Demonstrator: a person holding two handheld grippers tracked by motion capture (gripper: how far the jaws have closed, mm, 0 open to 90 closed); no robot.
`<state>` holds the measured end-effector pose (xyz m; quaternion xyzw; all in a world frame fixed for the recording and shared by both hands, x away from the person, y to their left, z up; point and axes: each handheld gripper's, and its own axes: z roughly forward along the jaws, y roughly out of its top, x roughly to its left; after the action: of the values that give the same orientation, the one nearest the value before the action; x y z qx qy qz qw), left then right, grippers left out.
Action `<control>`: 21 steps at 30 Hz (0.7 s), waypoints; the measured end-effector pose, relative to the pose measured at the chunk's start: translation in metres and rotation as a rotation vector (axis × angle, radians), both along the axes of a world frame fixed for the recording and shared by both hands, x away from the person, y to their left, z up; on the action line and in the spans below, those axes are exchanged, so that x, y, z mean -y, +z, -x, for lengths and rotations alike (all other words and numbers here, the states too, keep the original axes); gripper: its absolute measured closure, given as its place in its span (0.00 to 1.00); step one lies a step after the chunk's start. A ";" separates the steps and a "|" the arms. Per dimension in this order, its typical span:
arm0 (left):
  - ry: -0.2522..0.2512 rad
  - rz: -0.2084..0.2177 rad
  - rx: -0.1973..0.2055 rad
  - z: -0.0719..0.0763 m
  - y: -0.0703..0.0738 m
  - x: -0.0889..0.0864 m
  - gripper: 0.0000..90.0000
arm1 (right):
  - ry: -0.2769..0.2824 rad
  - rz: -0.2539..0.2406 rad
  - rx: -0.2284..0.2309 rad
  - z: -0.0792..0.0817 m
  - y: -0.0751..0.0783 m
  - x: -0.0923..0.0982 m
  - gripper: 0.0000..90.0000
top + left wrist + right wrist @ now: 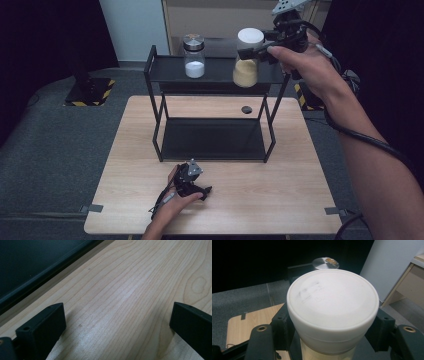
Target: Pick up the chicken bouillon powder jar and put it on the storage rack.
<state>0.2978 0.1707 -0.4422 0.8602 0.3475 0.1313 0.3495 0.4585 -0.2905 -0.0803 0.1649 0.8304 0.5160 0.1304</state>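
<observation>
Bright overhead light on table (280, 200); surroundings dark; sheen on wood; close-up views soft.

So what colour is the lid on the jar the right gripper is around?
White lid, clearest in the right gripper view.

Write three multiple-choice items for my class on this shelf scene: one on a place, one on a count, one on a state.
1. Where do the jars stand?
A. top shelf of the black rack
B. bottom shelf
C. the wooden table

2. How many jars are there?
A. one
B. two
C. four

3. What is the right claw doing?
A. lying open on the table
B. hanging clear of everything
C. gripping the white-lidded jar

Key: 1 A, the silver-lidded jar and white-lidded jar stand on the top shelf. 2 B, two jars show there. 3 C, the right claw has a jaw on each side below the white lid.
</observation>
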 end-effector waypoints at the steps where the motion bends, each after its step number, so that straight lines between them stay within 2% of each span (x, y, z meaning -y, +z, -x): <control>1: 0.000 0.000 0.000 0.000 0.000 0.000 0.00 | -0.005 0.000 0.000 -0.002 0.000 -0.001 0.39; 14: 0.000 -0.001 0.000 0.000 0.000 0.000 0.00 | -0.019 0.000 -0.006 -0.029 0.000 -0.013 0.39; 21: -0.001 -0.001 0.000 0.000 0.000 0.000 0.00 | -0.038 0.002 -0.015 -0.038 -0.003 -0.019 0.39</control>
<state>0.2978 0.1706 -0.4421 0.8604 0.3471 0.1316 0.3491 0.4966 -0.2719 -0.0829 0.1843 0.8286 0.5114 0.1340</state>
